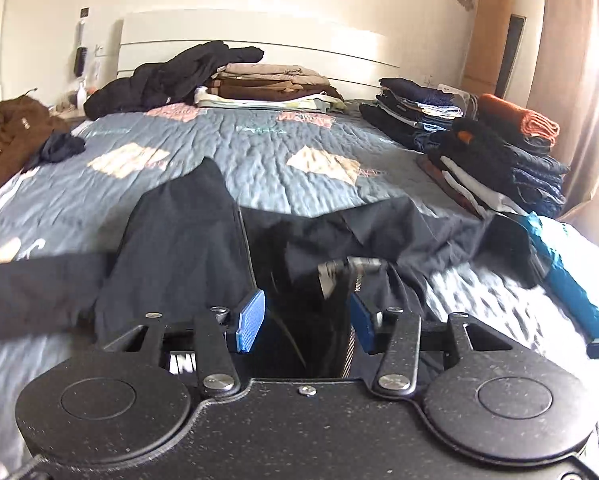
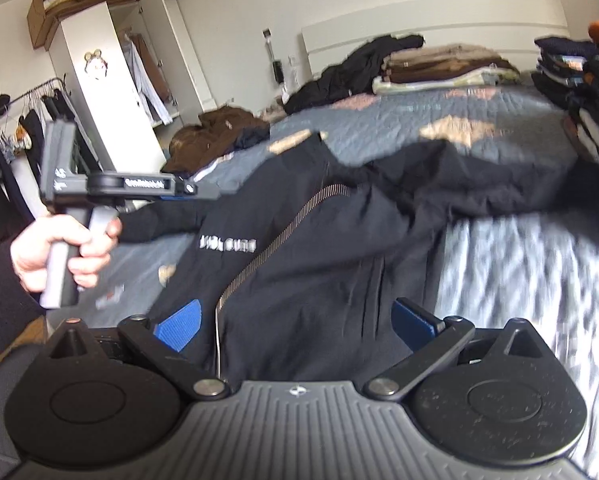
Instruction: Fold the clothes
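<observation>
A black zip-up jacket with white chest lettering (image 2: 299, 248) sprawls across the lower middle of the right wrist view, draped over the blue-grey quilted bedspread with pale patches (image 2: 439, 120). Its metal zipper (image 2: 259, 256) runs diagonally up through the centre. The right gripper (image 2: 295, 324) sits low in that frame, its blue pads (image 2: 179, 326) spread wide, with jacket cloth lying between them; the pads stand clear of it, so nothing is pinched there. At mid left, a hand (image 2: 63, 252) clutches the handle of the left gripper (image 2: 203, 194), seen side-on, reaching toward the jacket's sleeve.

In the left wrist view, the left gripper (image 1: 305, 322) is partly parted, and a fold of the black jacket (image 1: 187, 248) with the zipper edge hangs in the gap between the blue pads (image 1: 251, 320); whether they press it I cannot tell.

Along the headboard, upper centre, rests a stack of folded brown and beige clothes (image 1: 267, 84); at right, a pile of folded dark garments (image 1: 479, 148). A loose brown jacket (image 1: 11, 136) lies at the left edge.
</observation>
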Demonstrator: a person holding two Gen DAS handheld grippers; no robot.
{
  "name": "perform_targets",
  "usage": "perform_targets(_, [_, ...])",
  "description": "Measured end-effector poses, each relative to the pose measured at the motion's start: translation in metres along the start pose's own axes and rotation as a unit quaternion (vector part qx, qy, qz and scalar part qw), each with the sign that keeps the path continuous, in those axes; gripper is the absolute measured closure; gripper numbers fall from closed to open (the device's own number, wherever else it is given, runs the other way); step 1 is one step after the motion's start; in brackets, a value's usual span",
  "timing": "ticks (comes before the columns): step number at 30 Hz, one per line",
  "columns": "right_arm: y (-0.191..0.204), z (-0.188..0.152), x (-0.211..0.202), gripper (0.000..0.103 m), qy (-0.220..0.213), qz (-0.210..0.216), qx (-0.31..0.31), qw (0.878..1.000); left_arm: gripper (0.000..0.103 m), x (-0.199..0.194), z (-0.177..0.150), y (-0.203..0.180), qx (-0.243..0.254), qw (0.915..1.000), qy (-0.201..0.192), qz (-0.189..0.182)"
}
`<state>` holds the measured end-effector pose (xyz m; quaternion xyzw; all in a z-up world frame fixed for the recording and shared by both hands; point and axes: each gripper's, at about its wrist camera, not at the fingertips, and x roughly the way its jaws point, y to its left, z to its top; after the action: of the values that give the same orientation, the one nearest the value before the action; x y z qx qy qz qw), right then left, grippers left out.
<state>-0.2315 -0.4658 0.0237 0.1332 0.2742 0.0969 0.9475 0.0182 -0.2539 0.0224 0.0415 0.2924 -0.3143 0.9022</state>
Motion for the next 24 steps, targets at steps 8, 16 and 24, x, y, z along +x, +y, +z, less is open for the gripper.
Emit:
perform_targets(8, [0.002, 0.062, 0.032, 0.001, -0.036, 0.021, -0.024, 0.999, 0.053, 0.074, 0.018, 0.001, 0.045, 0.9985, 0.030, -0.005])
perform_targets(16, [-0.007, 0.073, 0.059, 0.001, -0.049, 0.039, 0.001, 0.998, 0.053, 0.166, 0.026, 0.013, 0.055, 0.9950, 0.082, -0.010])
perform_targets(24, [-0.024, 0.070, 0.069, 0.001, -0.040, 0.025, 0.024, 0.999, 0.042, 0.237, 0.026, 0.033, -0.015, 0.9909, 0.132, -0.024])
